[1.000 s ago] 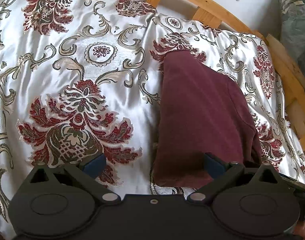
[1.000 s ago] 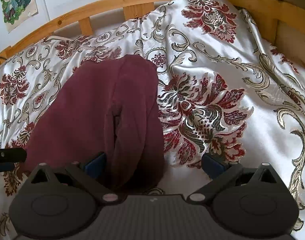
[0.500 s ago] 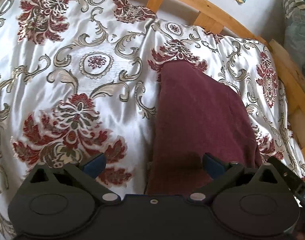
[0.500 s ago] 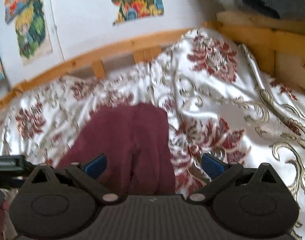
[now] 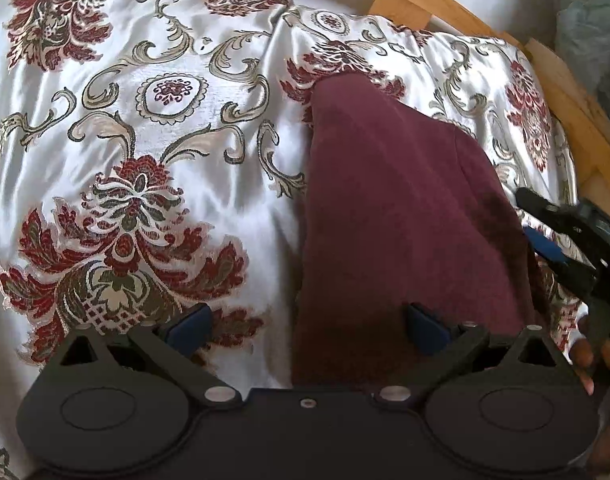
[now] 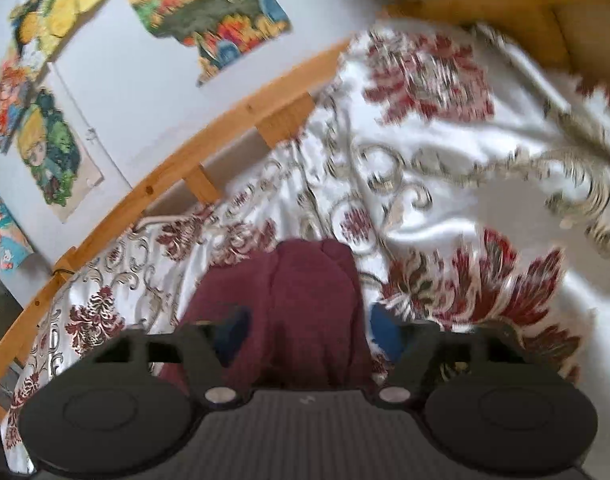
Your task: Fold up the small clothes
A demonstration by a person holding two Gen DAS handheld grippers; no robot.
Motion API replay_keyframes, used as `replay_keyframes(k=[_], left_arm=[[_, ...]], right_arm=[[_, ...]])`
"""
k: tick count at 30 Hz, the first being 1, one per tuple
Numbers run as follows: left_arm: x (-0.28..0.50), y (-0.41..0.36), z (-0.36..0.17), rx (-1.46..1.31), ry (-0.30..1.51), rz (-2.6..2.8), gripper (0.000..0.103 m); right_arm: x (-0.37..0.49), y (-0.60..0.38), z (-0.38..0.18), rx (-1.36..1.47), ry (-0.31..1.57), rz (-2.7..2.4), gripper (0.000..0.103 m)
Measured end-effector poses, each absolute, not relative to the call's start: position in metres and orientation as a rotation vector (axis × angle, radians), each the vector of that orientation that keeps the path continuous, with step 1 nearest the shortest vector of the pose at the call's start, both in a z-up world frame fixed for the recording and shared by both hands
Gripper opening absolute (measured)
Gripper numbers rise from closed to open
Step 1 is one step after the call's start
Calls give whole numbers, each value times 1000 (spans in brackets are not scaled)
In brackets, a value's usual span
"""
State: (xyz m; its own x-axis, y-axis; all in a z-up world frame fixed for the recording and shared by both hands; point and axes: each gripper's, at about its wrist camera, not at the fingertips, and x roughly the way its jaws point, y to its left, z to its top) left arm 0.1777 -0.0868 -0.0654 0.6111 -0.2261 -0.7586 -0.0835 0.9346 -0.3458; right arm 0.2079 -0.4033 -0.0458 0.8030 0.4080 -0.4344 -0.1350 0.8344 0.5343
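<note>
The left gripper is hovering with jaws spread wide over the near left edge of the dark maroon knitted garment, gripping nothing. The garment is lying part-folded on the shiny white floral bedspread, well short of the wooden bed rail. The right gripper is straddling the garment's right fold, jaws apart, though blur obscures contact. Probably a fold is starting; next, both must pinch near corners.

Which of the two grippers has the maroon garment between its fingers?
The right gripper: its open fingers straddle the near end of the maroon garment. The left gripper spans only the garment's left edge and bare bedspread.
</note>
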Motion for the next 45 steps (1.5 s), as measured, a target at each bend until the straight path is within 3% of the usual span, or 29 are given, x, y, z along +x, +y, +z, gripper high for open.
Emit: replay_keyframes(k=[3,5,6,13,19,21,25,32,40,45], left_arm=[[177,-88,-65,-345,911,-91,102],[177,-88,-65,-350,914,-90,102],[177,-88,-65,-353,915,-90,102],[176,-89,-65,-348,913,-90,102],[176,-89,-67,-363,915,-97,102],[175,-89,-67,-358,913,-100,102],[175,-87,-68,-360,912,-106,102],[175,-87,-68,-360,912,-105,102],[174,-87,-68,-364,908,-102,102],[174,-87,-68,-365,909,-103,102]], right_arm=[[217,-402,-54,509,592,302,47],[222,-401,-55,500,585,320,23],[224,-399,-54,483,573,332,17],[222,-364,-26,207,458,372,12],[235,-390,-46,332,609,310,13],[238,-400,-52,389,640,321,16],[238,-410,-54,431,637,320,61],[249,-415,-72,589,702,409,87],[246,-397,-77,504,720,411,92],[242,-394,-75,504,718,402,88]])
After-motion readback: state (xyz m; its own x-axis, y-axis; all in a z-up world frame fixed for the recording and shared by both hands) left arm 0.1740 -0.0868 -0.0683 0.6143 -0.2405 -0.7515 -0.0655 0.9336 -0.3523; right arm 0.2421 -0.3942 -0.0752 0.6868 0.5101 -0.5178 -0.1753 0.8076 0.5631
